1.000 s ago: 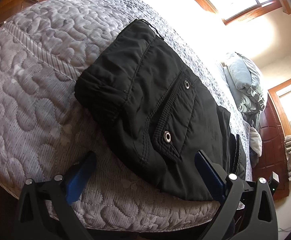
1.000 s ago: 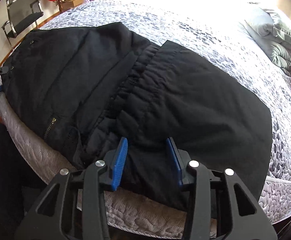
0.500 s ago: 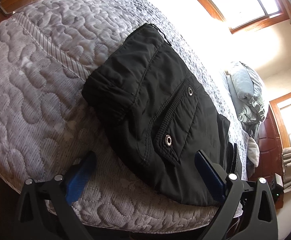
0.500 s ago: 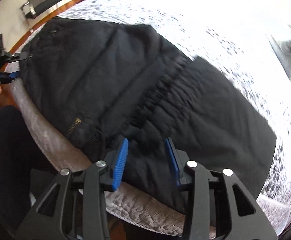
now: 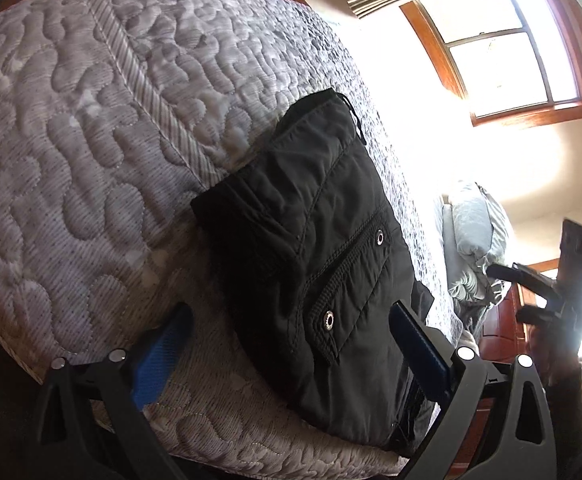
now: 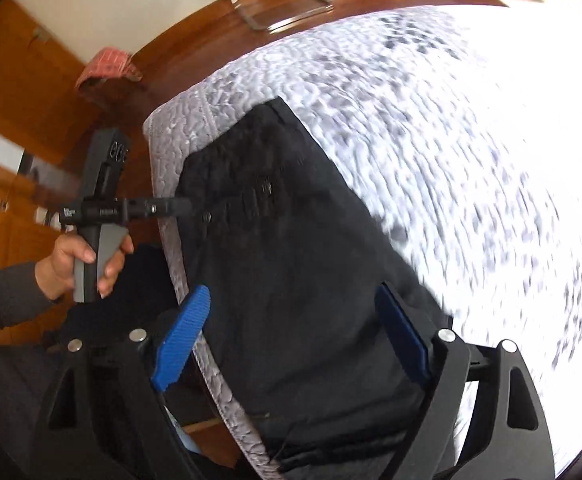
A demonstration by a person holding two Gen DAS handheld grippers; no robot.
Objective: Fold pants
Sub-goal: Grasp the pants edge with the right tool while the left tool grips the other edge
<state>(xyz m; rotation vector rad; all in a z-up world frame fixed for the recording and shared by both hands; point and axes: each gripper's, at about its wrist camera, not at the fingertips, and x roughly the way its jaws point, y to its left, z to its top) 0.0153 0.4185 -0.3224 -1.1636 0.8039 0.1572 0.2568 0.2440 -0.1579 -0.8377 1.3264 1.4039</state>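
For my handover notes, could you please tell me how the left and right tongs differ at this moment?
The left tongs reach in at the black nylon pants' snap-pocket end; the right tongs straddle the plainer end. The left tongs' view is sharp; the right tongs' is motion-blurred. Both are open, gripping nothing.

Bed: grey quilted mattress [image 5: 91,168] with a striped seam band, filling most of both views.
Bedding: pale grey pillows [image 5: 473,232] heaped at the far end.
Window: wood-framed window [image 5: 511,44], blown out with daylight.
Walls: cream.
Floor: polished wood floor [image 6: 195,44].
Furniture: chrome chair base [image 6: 287,8] beyond the bed corner; dark red wooden cabinet [image 5: 499,320] past the pillows.
Cloth: red checked cloth [image 6: 107,68] on the floor.
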